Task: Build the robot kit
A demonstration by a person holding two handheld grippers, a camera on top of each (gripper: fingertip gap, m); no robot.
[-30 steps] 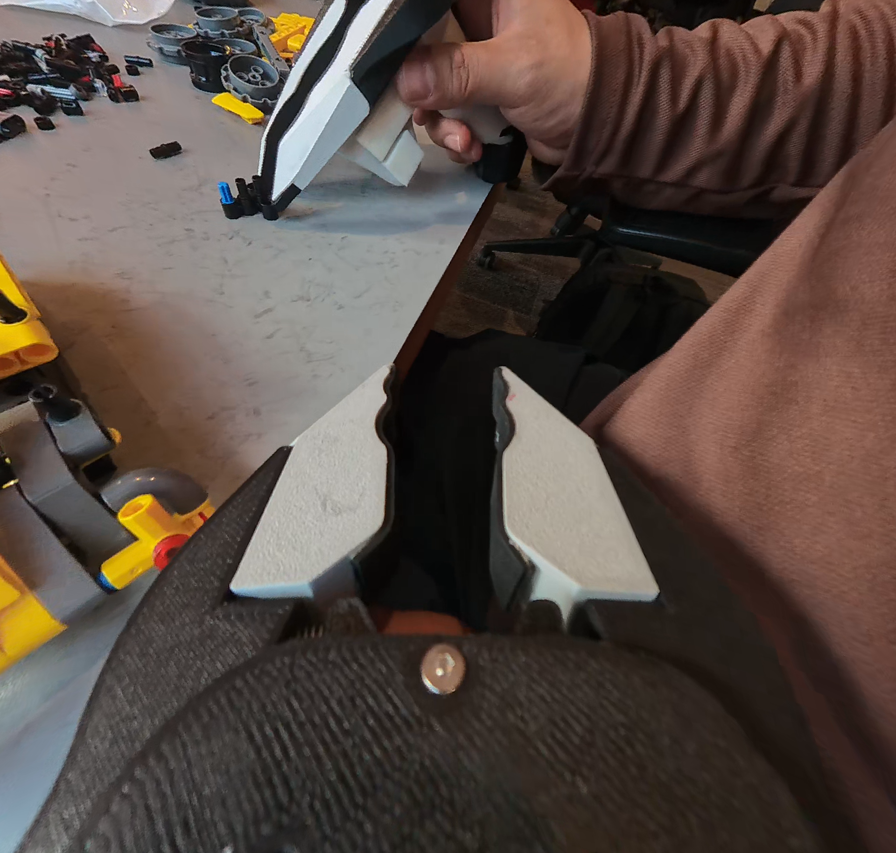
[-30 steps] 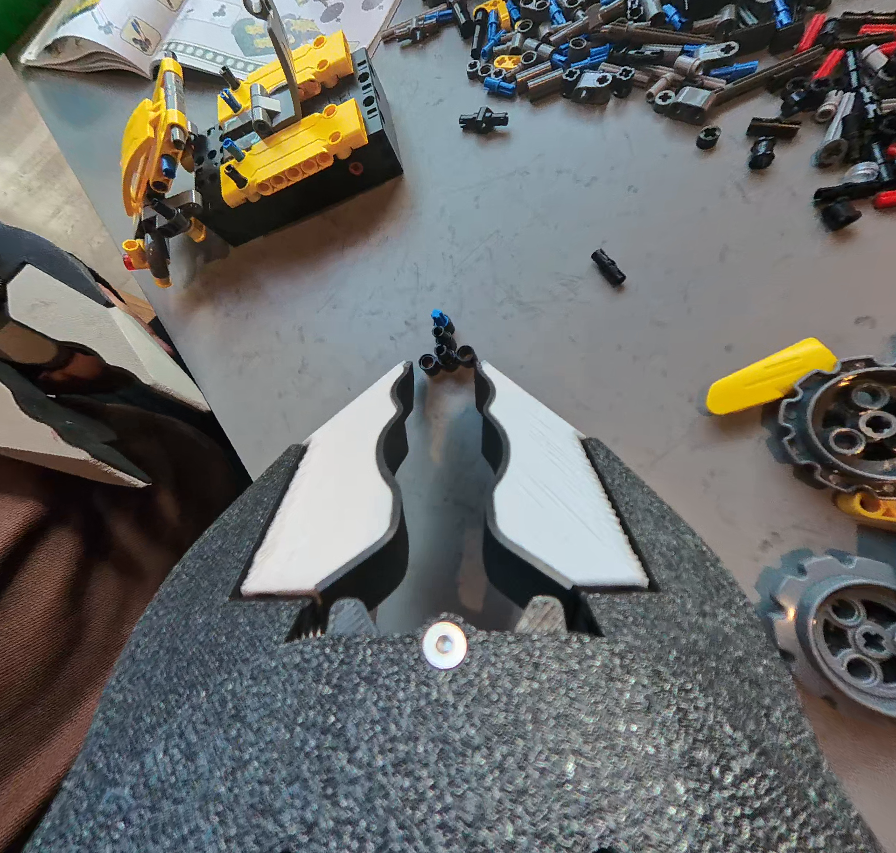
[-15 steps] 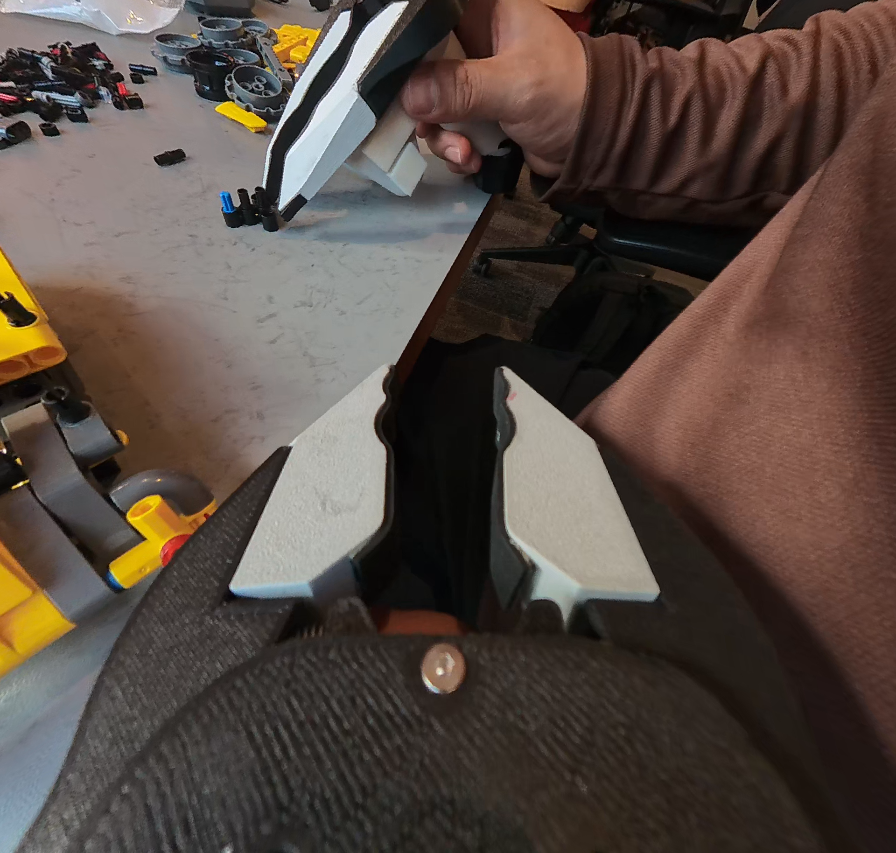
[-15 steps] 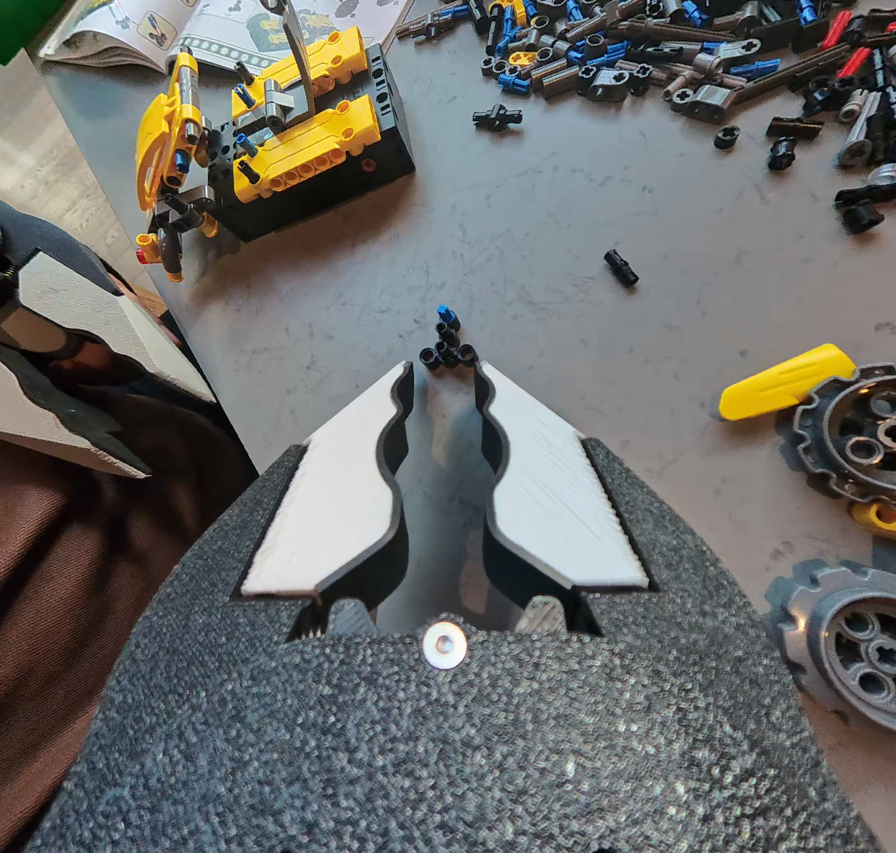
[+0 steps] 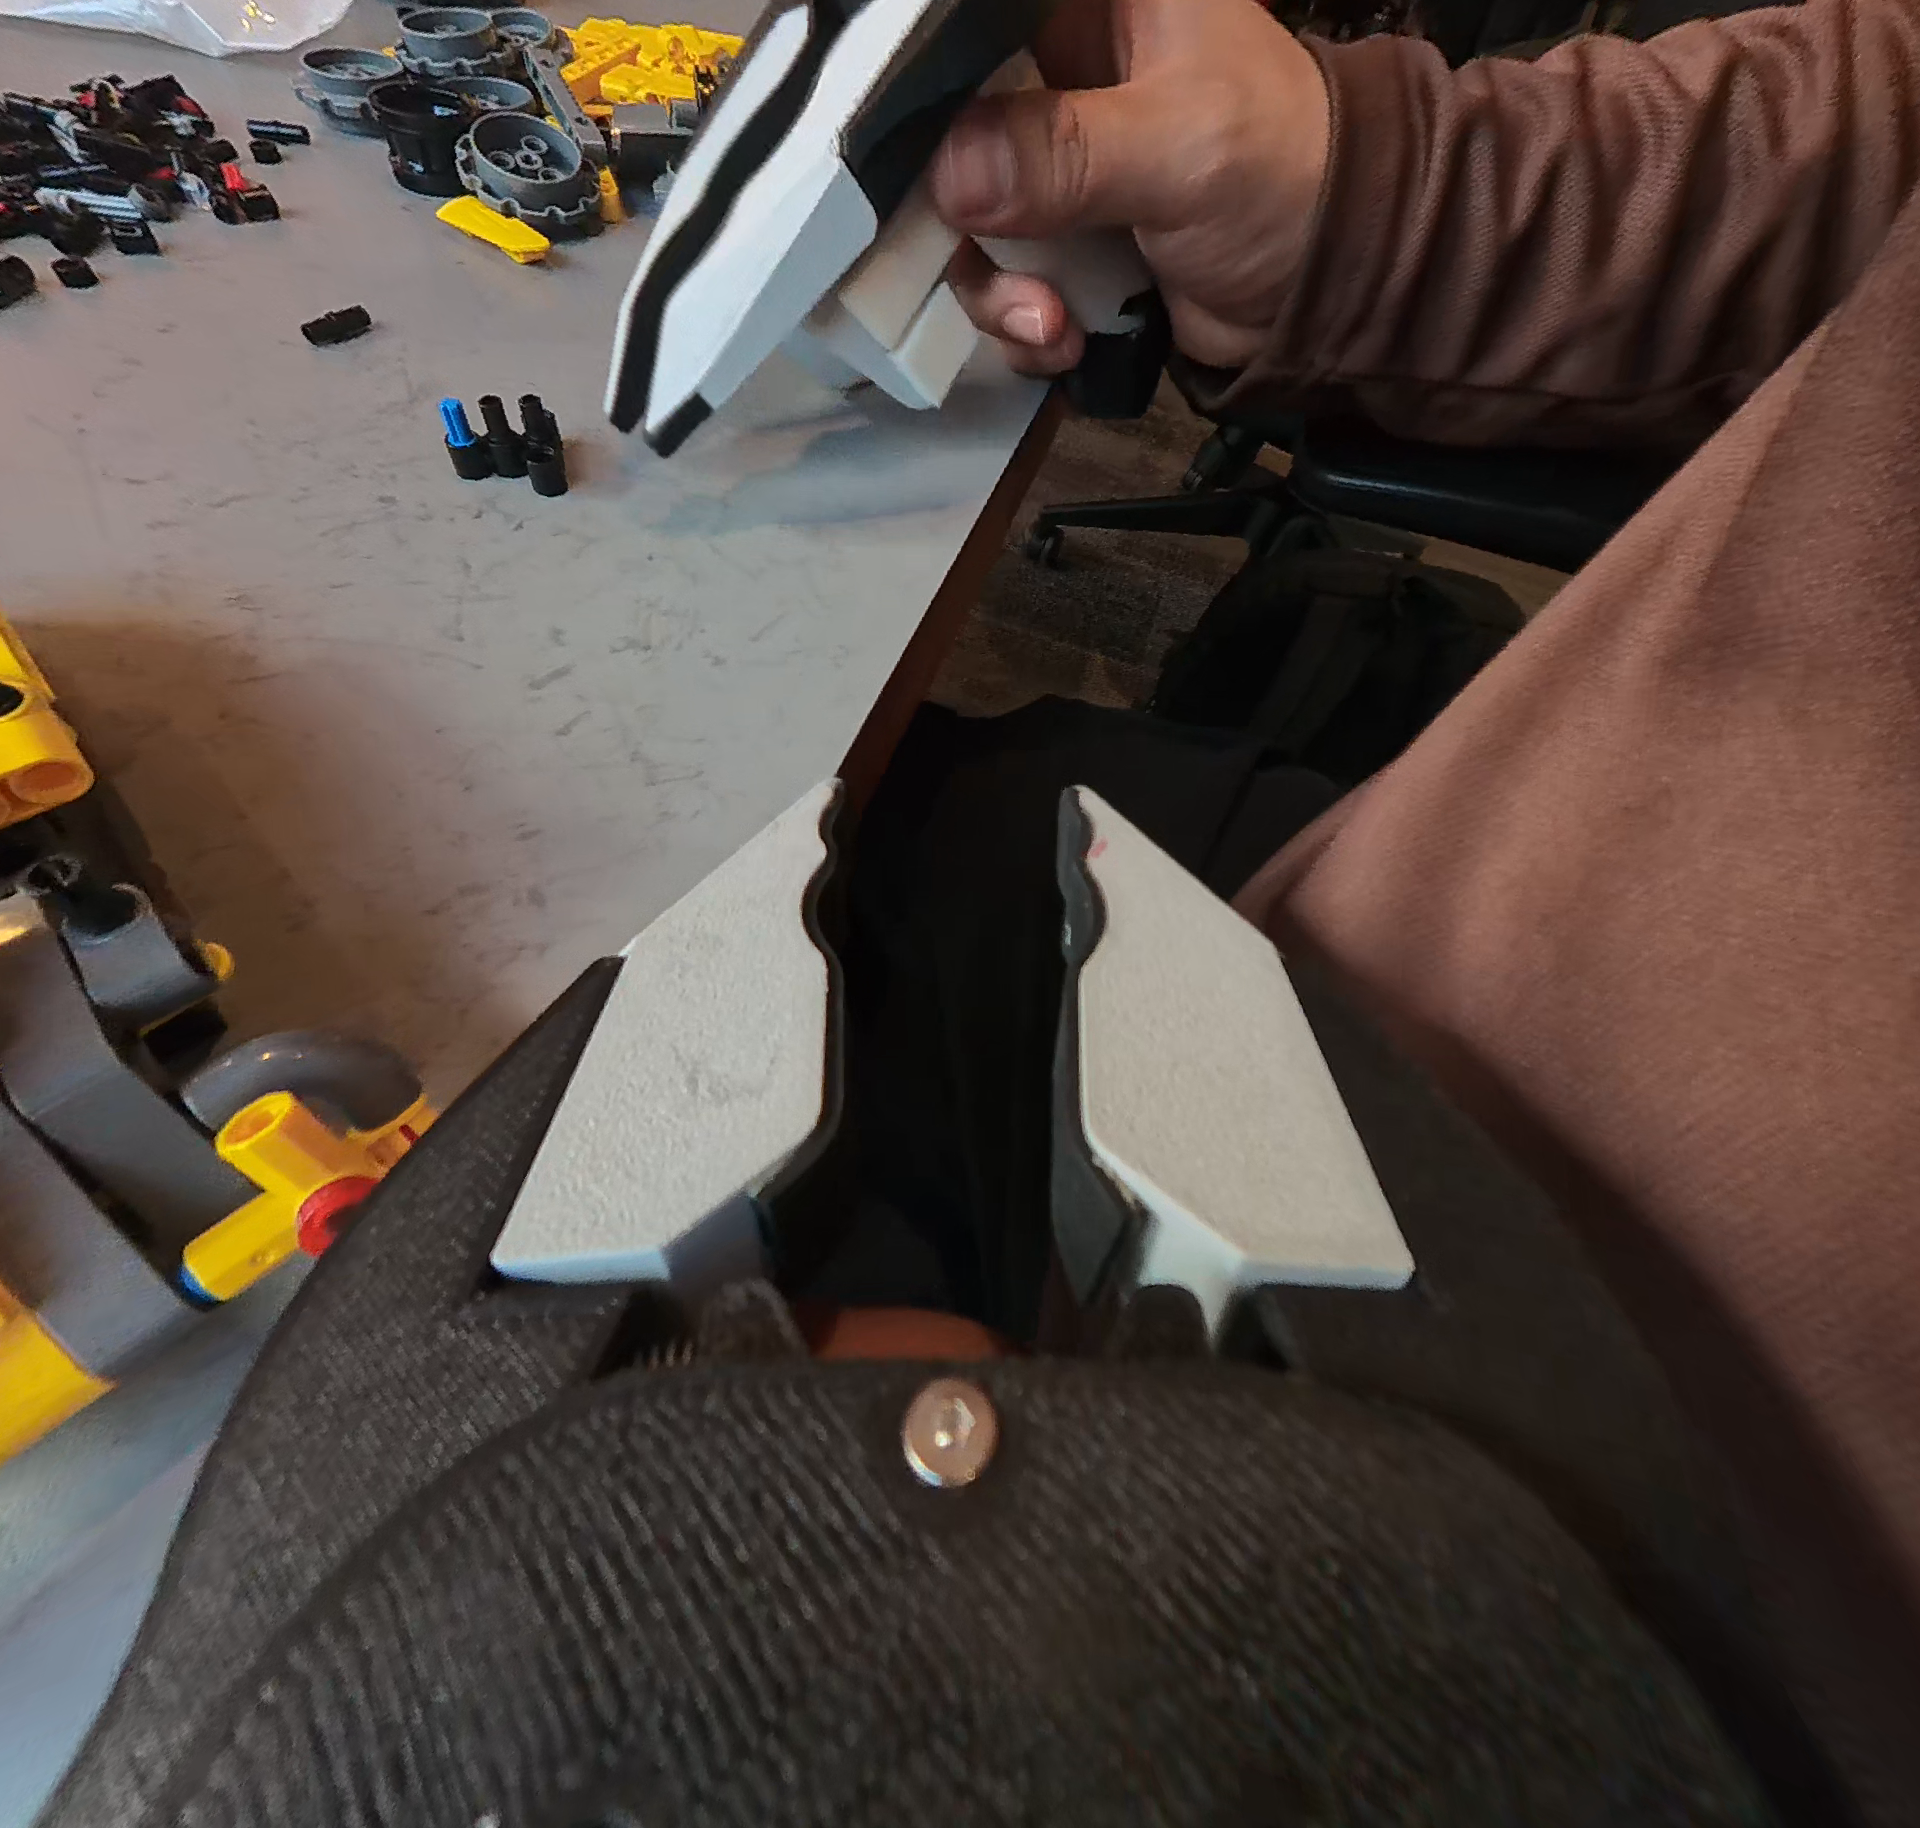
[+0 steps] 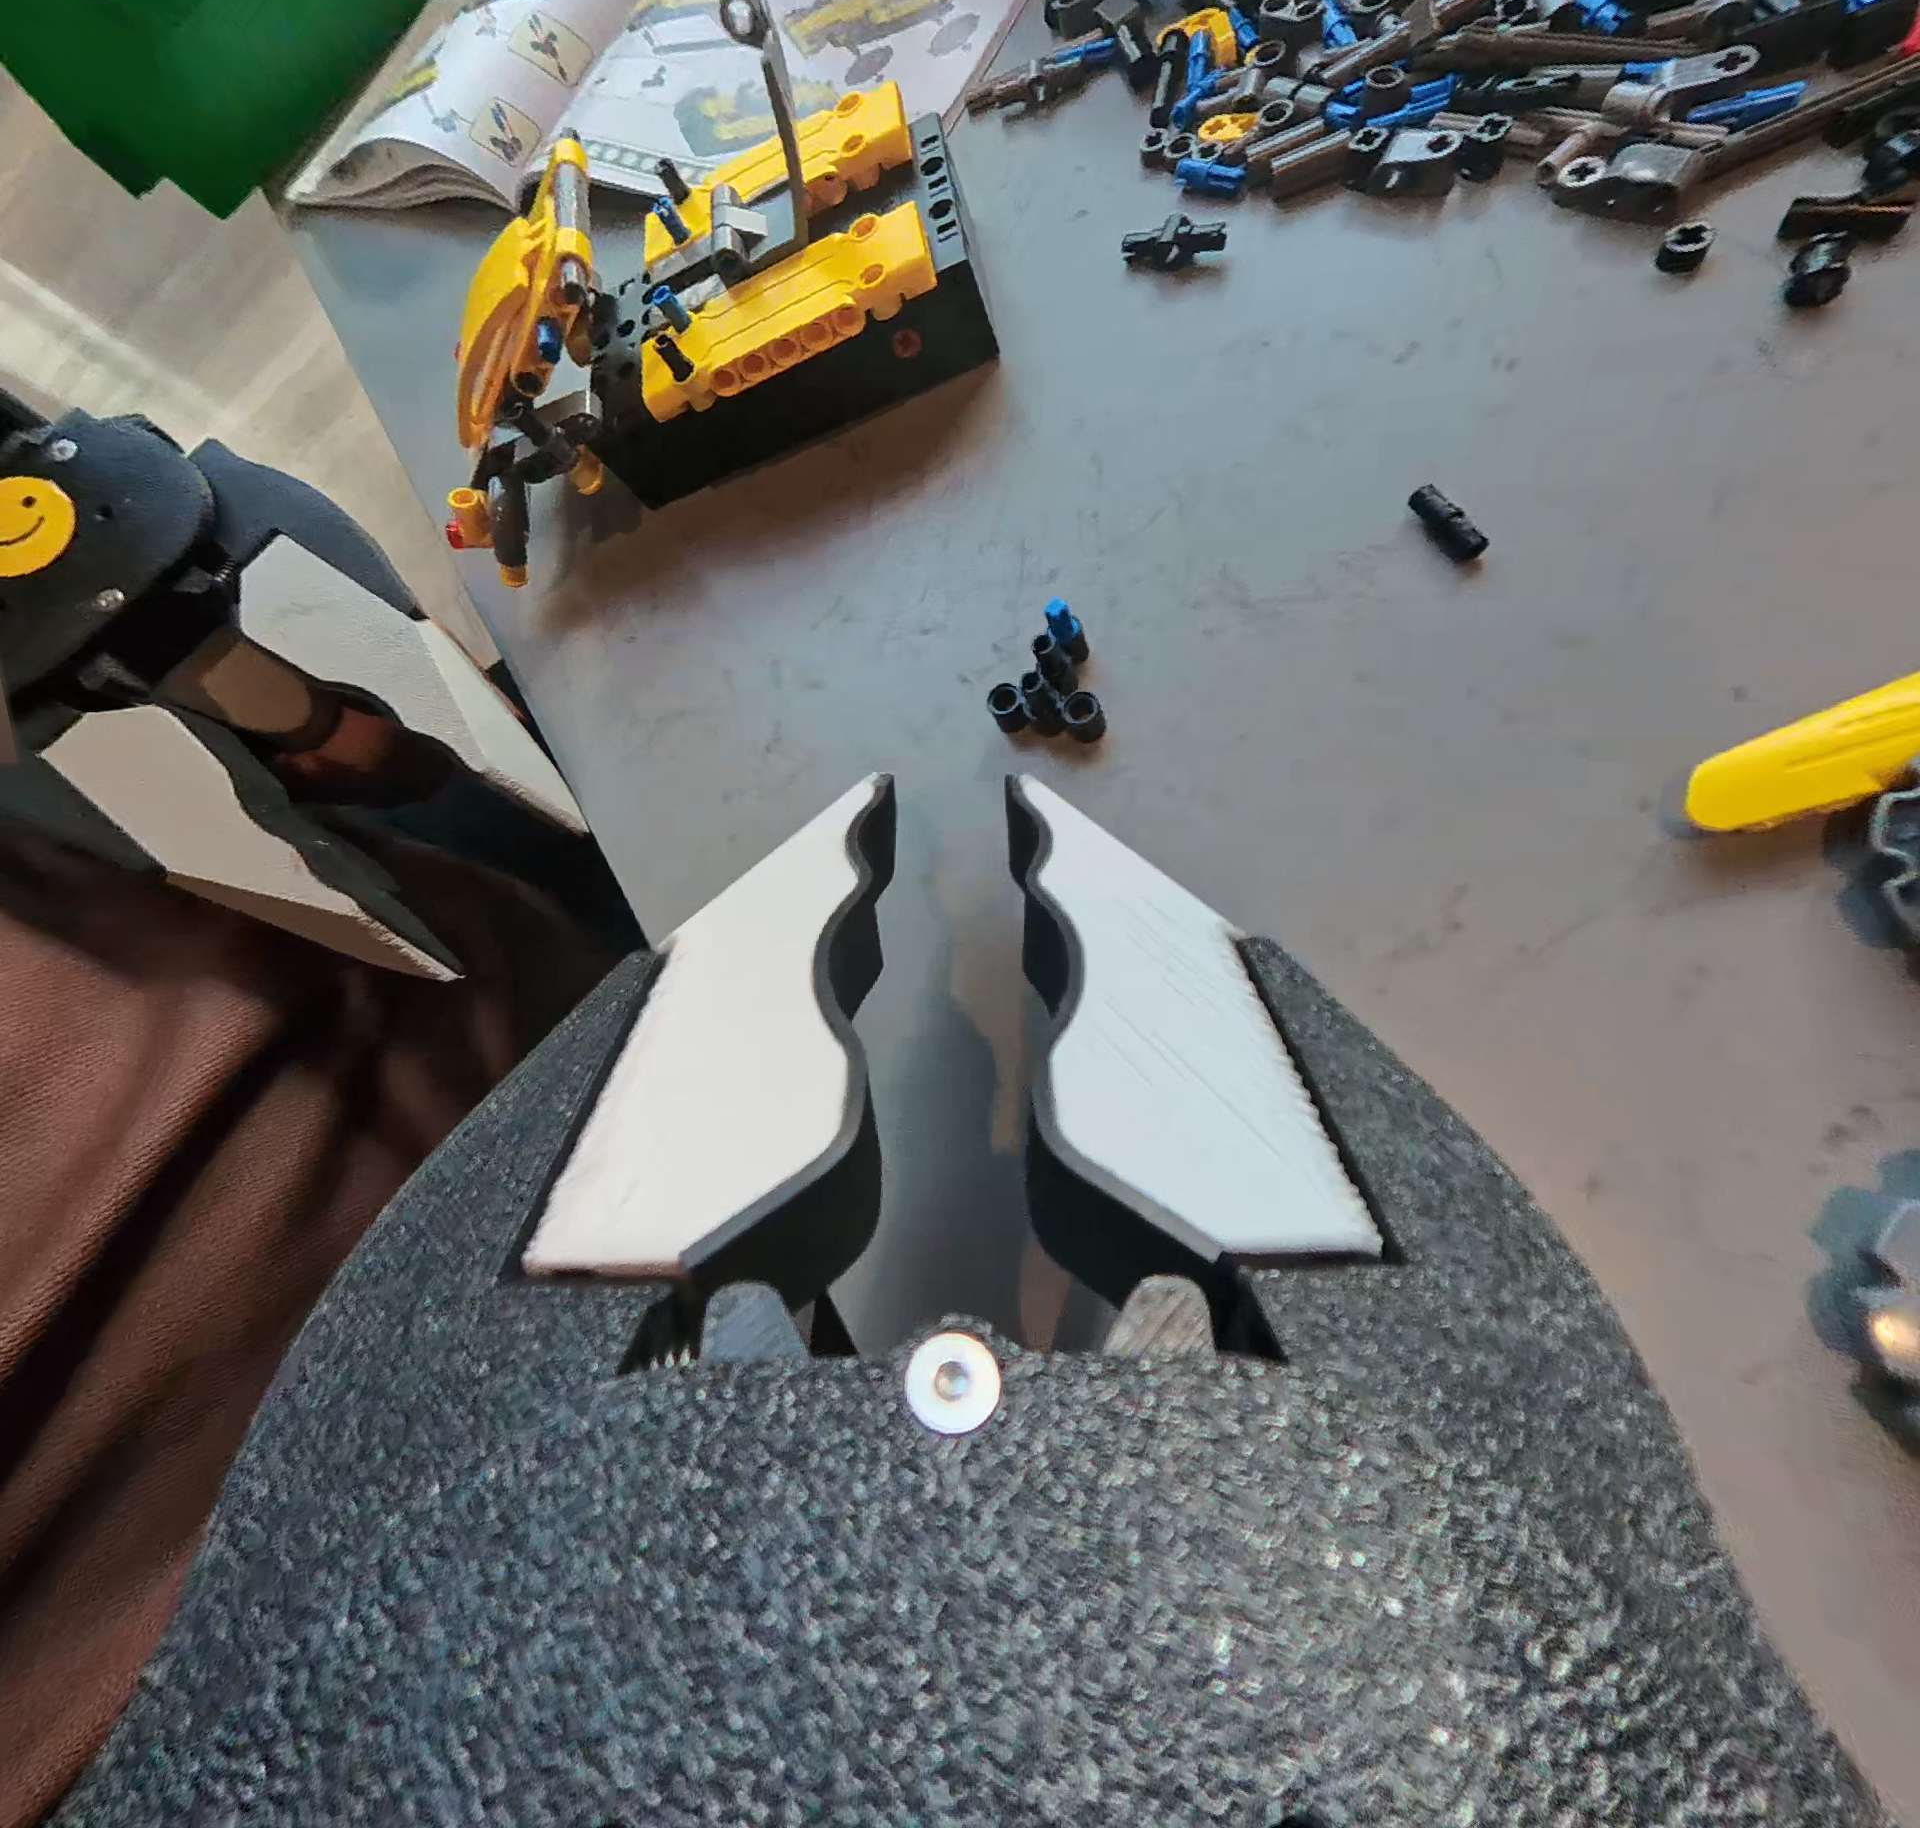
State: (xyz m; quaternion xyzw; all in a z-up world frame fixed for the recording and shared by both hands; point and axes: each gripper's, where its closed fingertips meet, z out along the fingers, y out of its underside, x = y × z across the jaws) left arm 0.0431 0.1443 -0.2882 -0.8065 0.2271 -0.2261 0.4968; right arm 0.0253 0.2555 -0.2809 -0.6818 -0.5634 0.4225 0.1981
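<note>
A small black connector cluster with a blue pin (image 6: 1049,687) lies on the grey table (image 6: 1299,843), also in the left wrist view (image 5: 504,443). My right gripper (image 6: 948,786) is open and empty, its tips a short way back from the cluster and just above the table; it also shows in the left wrist view (image 5: 649,428), held by a hand. My left gripper (image 5: 951,802) is open and empty, hanging past the table's front edge over a lap in dark cloth. It shows at the left of the right wrist view (image 6: 520,900). A partly built yellow and black model (image 6: 748,313) stands behind the cluster.
An open instruction booklet (image 6: 644,43) lies behind the model. A heap of loose black, blue and grey parts (image 6: 1507,64) fills the far right. A single black pin (image 6: 1447,523), a yellow curved piece (image 6: 1797,760) and grey wheels (image 5: 520,157) lie nearby. A brown sleeve (image 5: 1558,947) fills the right.
My right gripper has drawn back and lifted from the black cluster, which stays on the table. Its tips were at the cluster before. The left gripper has barely moved.
</note>
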